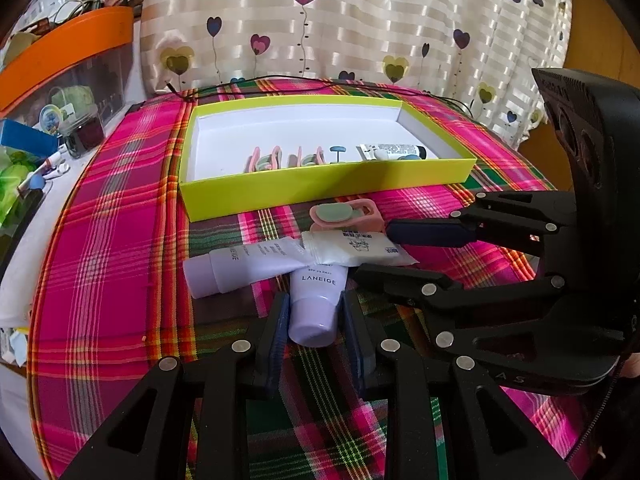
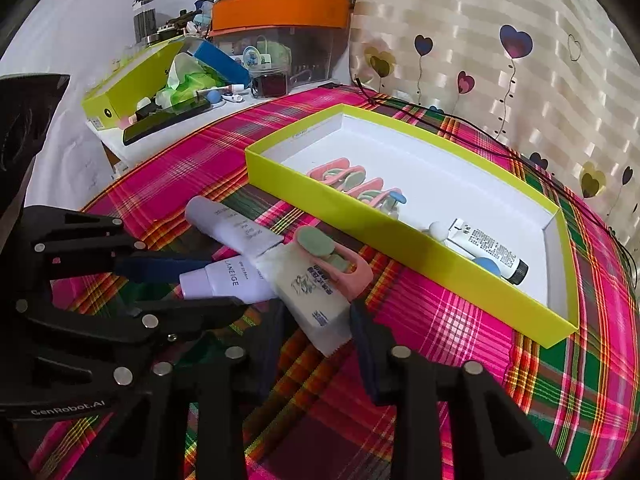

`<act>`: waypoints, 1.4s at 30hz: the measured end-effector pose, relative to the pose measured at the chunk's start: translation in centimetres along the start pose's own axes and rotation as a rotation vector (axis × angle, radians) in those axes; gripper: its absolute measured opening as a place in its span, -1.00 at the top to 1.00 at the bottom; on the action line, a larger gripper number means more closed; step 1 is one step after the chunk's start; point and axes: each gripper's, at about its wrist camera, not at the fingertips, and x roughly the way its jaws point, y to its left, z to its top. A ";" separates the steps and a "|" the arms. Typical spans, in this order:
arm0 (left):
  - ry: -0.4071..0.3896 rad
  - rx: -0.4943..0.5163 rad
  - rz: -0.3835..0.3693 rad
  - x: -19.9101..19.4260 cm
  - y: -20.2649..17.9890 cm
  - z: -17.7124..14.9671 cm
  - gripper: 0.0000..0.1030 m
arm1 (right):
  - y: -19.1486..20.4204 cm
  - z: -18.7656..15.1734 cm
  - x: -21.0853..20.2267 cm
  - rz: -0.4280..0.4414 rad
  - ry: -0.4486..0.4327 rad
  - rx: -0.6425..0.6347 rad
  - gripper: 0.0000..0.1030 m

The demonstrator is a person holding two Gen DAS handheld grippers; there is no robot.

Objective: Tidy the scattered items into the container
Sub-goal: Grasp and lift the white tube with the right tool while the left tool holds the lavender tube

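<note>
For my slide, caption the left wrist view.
Left tool straddling a lavender Laneige tube, right tool beside it, yellow-green box behind.

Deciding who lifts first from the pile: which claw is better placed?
Right, probably: the right claw straddles the white tube, which overlies the lavender tube that the left claw straddles. Mind the pink clip resting on the white tube.

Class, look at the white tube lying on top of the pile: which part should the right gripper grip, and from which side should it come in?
Grip the white tube across its flat body near the near end, coming from the front with the right gripper open astride it. That end sticks out free; the far end carries the pink clip and overlaps the lavender tubes.
</note>
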 end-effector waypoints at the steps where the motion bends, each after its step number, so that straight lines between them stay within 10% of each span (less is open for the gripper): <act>1: 0.002 0.001 0.004 0.0 -0.1 0.0 0.46 | 0.0 0.0 0.0 0.002 -0.002 0.006 0.46; 17: -0.005 0.018 0.047 -0.1 -0.8 -0.1 0.47 | -0.4 -0.6 -1.7 0.027 -0.043 0.062 0.84; 42: -0.060 0.002 0.046 -3.6 -2.0 -1.9 0.48 | -0.8 -4.0 -6.1 0.063 -0.105 0.206 0.93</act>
